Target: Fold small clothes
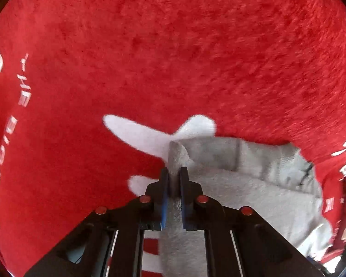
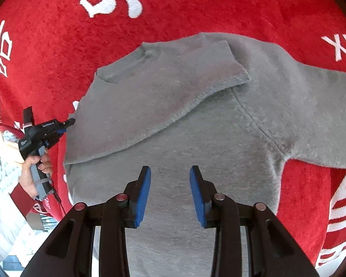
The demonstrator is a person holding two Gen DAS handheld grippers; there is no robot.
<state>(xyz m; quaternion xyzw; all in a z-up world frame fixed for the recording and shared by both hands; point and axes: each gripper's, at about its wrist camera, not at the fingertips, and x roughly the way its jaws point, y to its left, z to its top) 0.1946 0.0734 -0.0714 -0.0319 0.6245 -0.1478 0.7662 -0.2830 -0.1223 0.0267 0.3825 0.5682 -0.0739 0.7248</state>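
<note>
A small grey sweater [image 2: 184, 120] lies flat on a red cloth [image 2: 196, 11] with white lettering. One sleeve [image 2: 173, 85] is folded across the chest; the other sleeve [image 2: 323, 115] stretches out to the right. My right gripper [image 2: 170, 173] is open and empty, hovering over the sweater's lower body. My left gripper [image 1: 173, 173] is shut on a pinch of the grey sweater's edge [image 1: 176, 154]. It also shows in the right wrist view [image 2: 70, 122], at the sweater's left edge.
The red cloth [image 1: 173, 46] covers the whole surface around the sweater. The person's hand [image 2: 34, 168] holding the left gripper is at the left. Pale floor and objects lie beyond the cloth's left edge.
</note>
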